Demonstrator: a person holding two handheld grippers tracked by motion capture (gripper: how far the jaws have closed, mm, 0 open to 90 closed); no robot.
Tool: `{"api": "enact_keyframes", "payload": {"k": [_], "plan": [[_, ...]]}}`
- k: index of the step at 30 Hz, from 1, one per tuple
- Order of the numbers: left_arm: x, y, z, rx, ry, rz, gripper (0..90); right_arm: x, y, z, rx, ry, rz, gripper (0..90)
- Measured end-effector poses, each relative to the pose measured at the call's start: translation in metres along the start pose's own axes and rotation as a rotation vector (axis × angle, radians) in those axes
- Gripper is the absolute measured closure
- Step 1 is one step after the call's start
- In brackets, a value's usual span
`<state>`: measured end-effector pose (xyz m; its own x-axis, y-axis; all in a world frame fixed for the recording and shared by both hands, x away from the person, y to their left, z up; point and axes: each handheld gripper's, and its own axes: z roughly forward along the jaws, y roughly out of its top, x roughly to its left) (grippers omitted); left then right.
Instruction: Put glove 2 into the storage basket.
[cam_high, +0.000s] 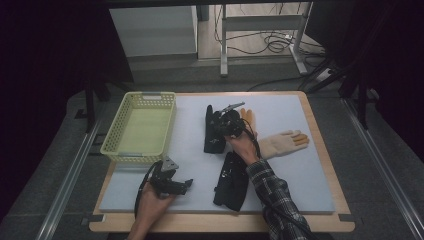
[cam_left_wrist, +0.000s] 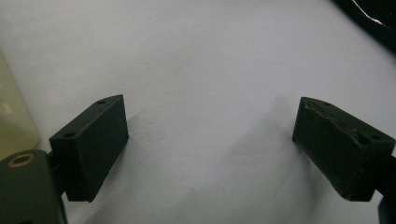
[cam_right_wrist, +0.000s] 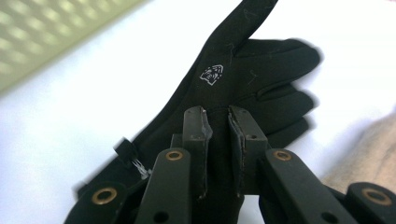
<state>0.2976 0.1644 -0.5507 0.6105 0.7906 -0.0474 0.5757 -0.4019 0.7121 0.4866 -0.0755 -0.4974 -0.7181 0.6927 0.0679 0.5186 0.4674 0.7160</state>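
The right gripper (cam_right_wrist: 217, 140) pinches a black glove (cam_right_wrist: 243, 79) between its nearly closed fingers. The left gripper (cam_left_wrist: 210, 144) rests open, bare tabletop (cam_left_wrist: 205, 70) between its fingers.

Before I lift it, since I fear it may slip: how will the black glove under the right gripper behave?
The black glove lies flat and thin, so it will probably droop limply. It looks light. The right gripper pinches only a fold of fabric near the palm, so fingers and cuff may dangle.

Table (cam_high: 320, 165) w/ white mat (cam_high: 295, 180): yellow basket (cam_high: 140, 127), 2 black gloves (cam_high: 212, 130) (cam_high: 231, 181), beige glove (cam_high: 281, 143).
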Motion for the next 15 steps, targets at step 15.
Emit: {"api": "enact_keyframes", "payload": {"k": [15], "plan": [[0.0, 0.0, 0.0, 0.001, 0.0, 0.001, 10.9, 0.033, -0.014, -0.096, -0.122, 0.08, -0.018, 76.8]]}}
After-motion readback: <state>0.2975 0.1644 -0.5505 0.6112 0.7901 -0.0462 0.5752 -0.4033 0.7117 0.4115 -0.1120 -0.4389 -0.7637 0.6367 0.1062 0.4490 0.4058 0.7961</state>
